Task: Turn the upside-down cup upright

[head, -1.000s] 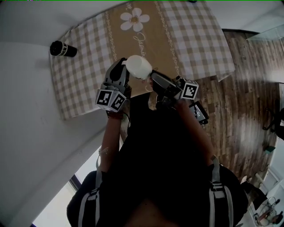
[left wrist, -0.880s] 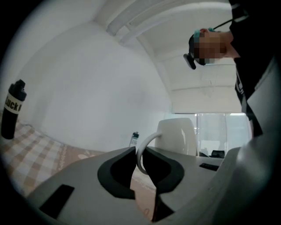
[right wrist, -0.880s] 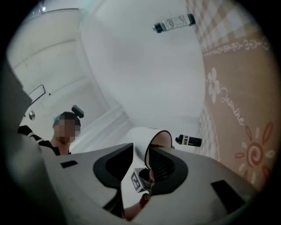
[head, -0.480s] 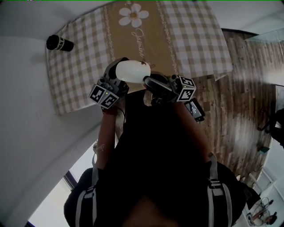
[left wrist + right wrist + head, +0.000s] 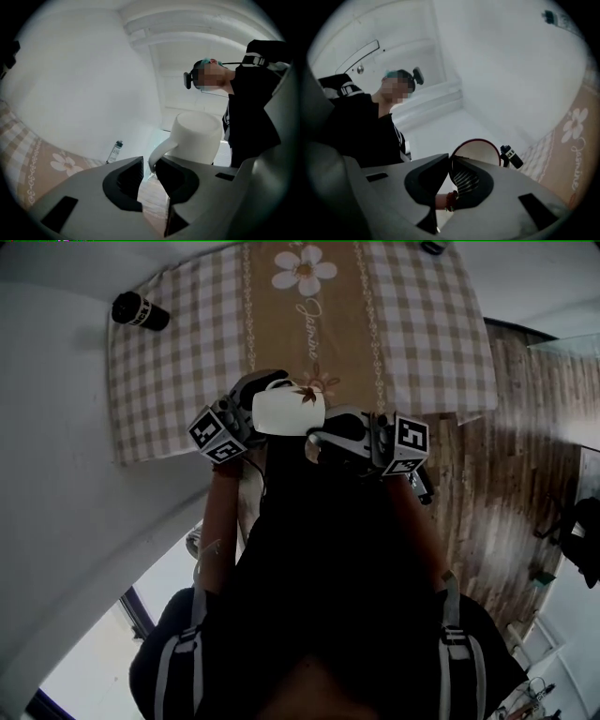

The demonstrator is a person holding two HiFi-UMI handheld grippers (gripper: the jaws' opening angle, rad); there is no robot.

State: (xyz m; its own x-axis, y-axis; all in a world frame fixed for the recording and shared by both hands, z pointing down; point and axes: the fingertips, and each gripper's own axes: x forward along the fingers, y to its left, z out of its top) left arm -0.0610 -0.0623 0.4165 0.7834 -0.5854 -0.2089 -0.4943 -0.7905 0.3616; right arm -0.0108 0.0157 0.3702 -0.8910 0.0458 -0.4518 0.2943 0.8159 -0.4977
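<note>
A person in a black top (image 5: 328, 577) stood at a counter (image 5: 169, 381) covered by a beige-and-white checked cloth with a tan central band and a white daisy print (image 5: 305, 271). They held one claw in each hand.

A white ceramic cup with a dark red rim (image 5: 286, 411) was held in the air above the near edge of the counter, between the two claws. It lay roughly on its side, base towards the left claw (image 5: 149, 164) and mouth towards the right claw (image 5: 450, 161).

The left claw's jaws were opening. The cup's curved handle (image 5: 159, 147) sat in the narrow gap between them, close against one jaw, with daylight showing on its other side.

The right claw's jaws were closing, nearly together, pinching the cup's wall at the rim, one jaw inside the mouth and one outside.

A black cylindrical bottle with a white label (image 5: 141, 310) stood well apart, at the counter's far left corner. Brown wooden floorboards (image 5: 525, 474) showed to the right of the counter.
</note>
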